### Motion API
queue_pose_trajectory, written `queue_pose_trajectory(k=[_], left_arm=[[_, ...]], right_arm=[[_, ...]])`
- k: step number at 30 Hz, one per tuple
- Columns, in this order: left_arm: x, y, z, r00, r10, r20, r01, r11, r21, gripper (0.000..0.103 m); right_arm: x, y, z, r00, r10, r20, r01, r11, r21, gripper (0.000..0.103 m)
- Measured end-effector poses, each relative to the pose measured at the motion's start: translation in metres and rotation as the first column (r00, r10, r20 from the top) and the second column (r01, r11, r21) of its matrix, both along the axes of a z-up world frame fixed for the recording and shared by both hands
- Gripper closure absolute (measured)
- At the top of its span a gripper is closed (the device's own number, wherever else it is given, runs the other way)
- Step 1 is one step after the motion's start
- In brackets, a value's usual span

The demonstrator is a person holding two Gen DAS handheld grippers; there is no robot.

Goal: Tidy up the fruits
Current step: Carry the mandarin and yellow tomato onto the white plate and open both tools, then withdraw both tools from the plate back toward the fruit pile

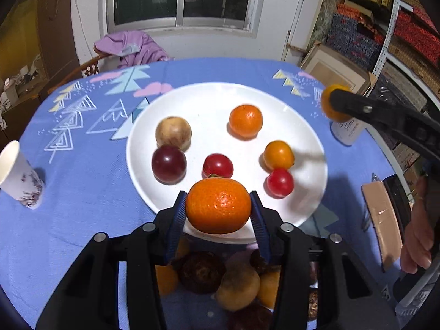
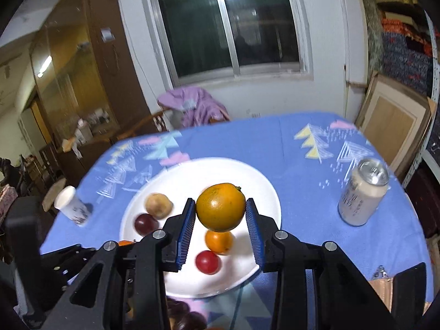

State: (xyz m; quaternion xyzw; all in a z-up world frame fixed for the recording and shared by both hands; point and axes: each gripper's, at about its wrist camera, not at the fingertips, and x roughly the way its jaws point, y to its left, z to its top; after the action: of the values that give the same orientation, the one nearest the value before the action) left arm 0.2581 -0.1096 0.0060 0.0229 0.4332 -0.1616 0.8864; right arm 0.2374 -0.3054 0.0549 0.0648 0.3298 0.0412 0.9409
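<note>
The round surface (image 1: 82,192), covered in soft blue cloth printed with pale triangles, spreads out ahead of both tools. On it, just beyond the left hand-held gripper (image 1: 218,206), lies a wide, smooth white plate (image 1: 203,101). The plate holds six small round fruits: a tan mottled fruit (image 1: 173,132), a dark purple plum (image 1: 168,164), two glossy red fruits (image 1: 217,165), an orange (image 1: 245,121) and a smaller yellow-orange fruit (image 1: 278,154). The left hand-held gripper is clamped on a dimpled mandarin (image 1: 218,205), held over the plate's near rim between ribbed blue pads. The right hand-held gripper (image 2: 220,221) grips a smooth yellow-orange fruit (image 2: 220,207) above the plate's middle. Right of it stands a pale metal can (image 2: 363,192), slightly blurred; far to its left is a white paper cup (image 2: 73,205). Below the left hand-held gripper, more brown and orange fruits (image 1: 239,286) lie partly hidden behind its black frame, hard to identify.
</note>
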Motion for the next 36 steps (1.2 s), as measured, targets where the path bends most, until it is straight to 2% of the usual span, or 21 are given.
queue_pose_trajectory(k=[5,13,14,15,16,20,23,26,28,32,36], left_arm=[[0.011,0.000,-0.019,1.000,-0.001,-0.023,0.001,1.000,0.011,0.058],[0.022,-0.003,-0.025,1.000,-0.007,-0.020,0.008,1.000,0.009,0.058],[0.022,-0.003,-0.025,1.000,-0.009,-0.017,0.009,1.000,0.009,0.058],[0.022,-0.003,-0.025,1.000,-0.014,-0.014,0.014,1.000,0.004,0.058],[0.022,-0.002,-0.024,1.000,-0.016,-0.016,0.016,1.000,-0.001,0.057],[0.013,0.010,-0.005,1.000,0.011,0.012,-0.011,1.000,-0.029,0.040],[-0.008,0.027,0.025,0.997,0.037,0.064,-0.033,0.997,-0.063,0.036],[-0.035,0.051,0.044,0.989,0.088,0.116,-0.080,0.994,-0.075,0.023],[-0.060,0.071,0.047,0.982,0.127,0.143,-0.117,0.991,-0.071,0.022],[-0.103,0.103,0.027,0.977,0.171,0.129,-0.163,0.984,-0.068,0.022],[-0.126,0.120,-0.009,0.980,0.186,0.072,-0.183,0.982,-0.050,0.022]], right_arm=[[0.028,-0.005,-0.033,0.997,-0.023,-0.075,0.024,1.000,0.019,0.065],[0.044,-0.004,-0.058,0.991,-0.012,-0.131,0.013,1.000,0.007,0.065],[0.044,-0.004,-0.059,0.989,-0.006,-0.147,0.007,1.000,0.012,0.063],[0.044,-0.005,-0.058,0.989,-0.002,-0.149,0.005,1.000,0.020,0.052],[0.040,-0.007,-0.052,0.992,-0.019,-0.122,0.021,1.000,0.019,0.046],[0.010,-0.006,-0.007,1.000,-0.008,0.005,0.007,0.999,0.038,0.046],[-0.030,0.003,0.037,0.993,0.032,0.115,-0.038,0.998,0.051,0.045],[-0.078,0.010,0.062,0.975,0.055,0.213,-0.064,0.997,0.033,0.029],[-0.110,0.012,0.062,0.965,0.066,0.254,-0.073,0.997,0.020,0.021],[-0.157,0.014,0.028,0.961,0.046,0.273,-0.029,0.997,-0.067,0.020],[-0.176,0.006,-0.007,0.975,-0.001,0.223,0.020,0.996,-0.085,0.020]])
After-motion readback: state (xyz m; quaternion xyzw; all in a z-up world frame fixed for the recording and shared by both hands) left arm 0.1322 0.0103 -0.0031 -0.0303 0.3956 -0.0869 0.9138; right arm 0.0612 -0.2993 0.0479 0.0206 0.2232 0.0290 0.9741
